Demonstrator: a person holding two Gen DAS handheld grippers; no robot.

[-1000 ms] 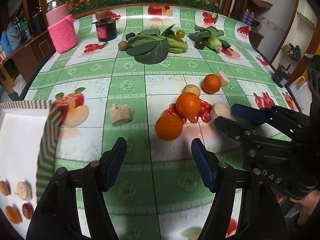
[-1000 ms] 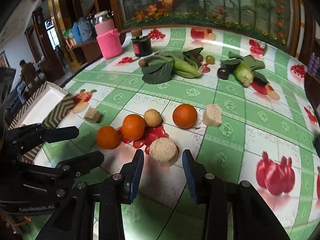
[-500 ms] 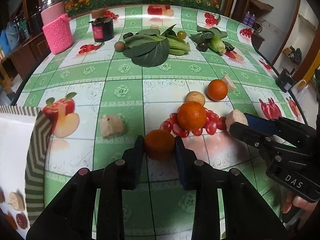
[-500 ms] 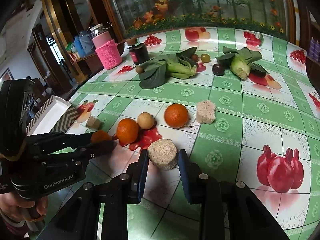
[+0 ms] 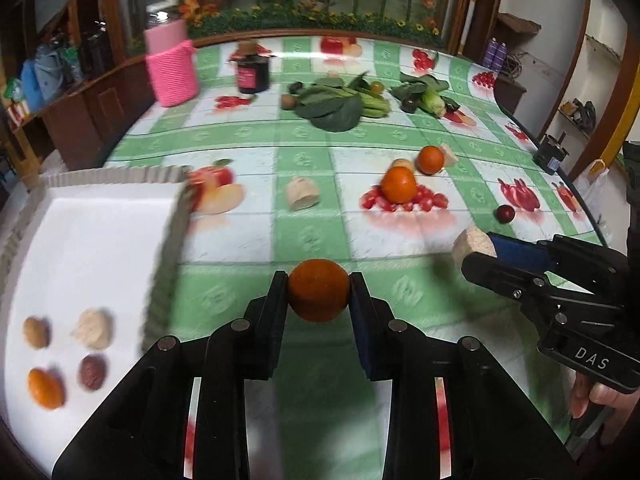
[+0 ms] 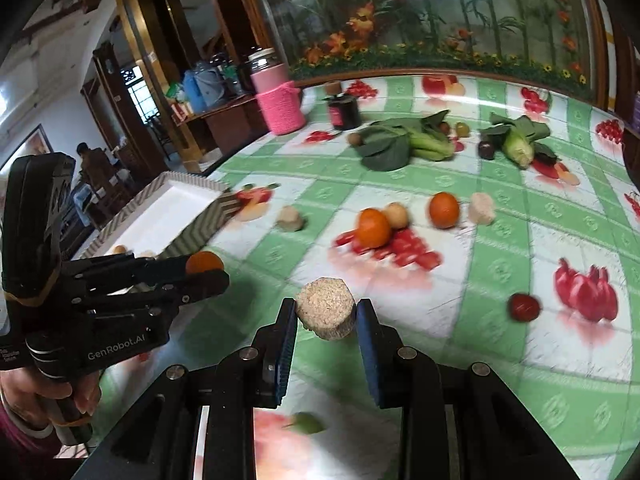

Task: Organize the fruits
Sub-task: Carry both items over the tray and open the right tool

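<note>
My left gripper (image 5: 319, 288) is shut on an orange (image 5: 318, 290) and holds it above the table, right of the white tray (image 5: 100, 248). The tray holds an orange piece (image 5: 45, 388), a dark red fruit (image 5: 92, 372), a beige chunk (image 5: 94, 328) and a brown one (image 5: 36, 332). My right gripper (image 6: 326, 312) is shut on a beige hexagonal block (image 6: 326, 312), lifted off the table; it shows at the right of the left wrist view (image 5: 472, 246). Two oranges (image 5: 398, 185) (image 5: 431, 160), a small tan fruit (image 5: 402, 164) and a small red fruit (image 5: 505, 213) lie on the table.
A beige chunk (image 5: 302, 194) lies mid-table, another (image 6: 481, 208) beside the far orange. Leafy greens (image 5: 340, 102), corn (image 5: 430, 100), a dark jar (image 5: 253, 74) and a pink knitted container (image 5: 172, 68) stand at the back. The table edge curves at the right.
Both grippers closed on their objects and lifted them: the left took the orange and moved left toward the tray, the right took the beige block up off the table.
</note>
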